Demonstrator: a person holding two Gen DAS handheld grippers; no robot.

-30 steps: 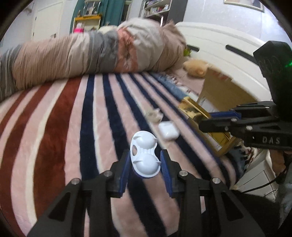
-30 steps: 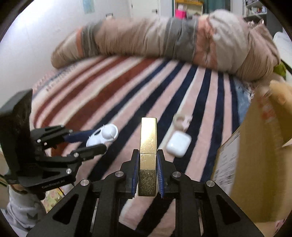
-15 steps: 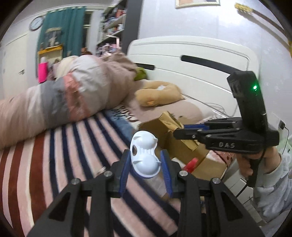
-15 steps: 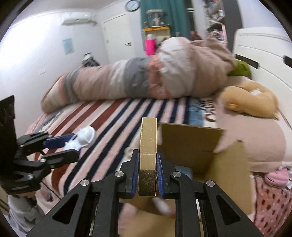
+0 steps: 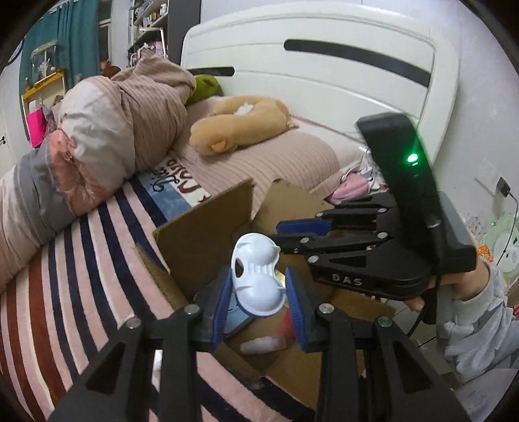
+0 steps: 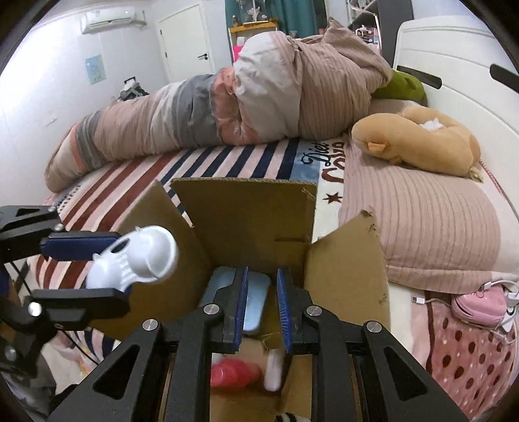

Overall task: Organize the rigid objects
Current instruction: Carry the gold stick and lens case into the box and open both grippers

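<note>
Between the blue pads of the left tongs [image 5: 259, 276] sits a white moulded plastic piece with two rounded cups [image 5: 256, 279]. The pads are closed on its lower cup and the upper cup stands clear above the fingertips. It hangs in the air at the left side of an open brown cardboard box [image 6: 246, 220]; whether it is over the opening or just outside the flap is hard to judge through the fisheye.

The right tongs [image 6: 262, 282] point down into the box, with their jaws drawn nearly together and nothing in the narrow gap. Below them lie a flat pale-blue object [image 6: 256, 308], a blurred red thing [image 6: 233, 373] and a blurred white one [image 6: 272, 373].

The box rests on a plush blanket striped in pink, navy and rust [image 5: 81, 276], which is spread over a bed. A long rolled quilt in beige, grey and pink [image 6: 259, 97] lies across the far side. A tan plush toy [image 6: 421, 142] rests on a ribbed pink pillow [image 6: 421, 227] below a white headboard [image 5: 324, 74]. Further back are a white door [image 6: 185, 48], a wall air conditioner [image 6: 110, 18] and a teal curtain [image 5: 78, 48].

The right tongs' black body reads "DAS" [image 5: 347, 279]. The blanket carries "Diet" [image 6: 313, 157] in script, with larger letters below cut off.
</note>
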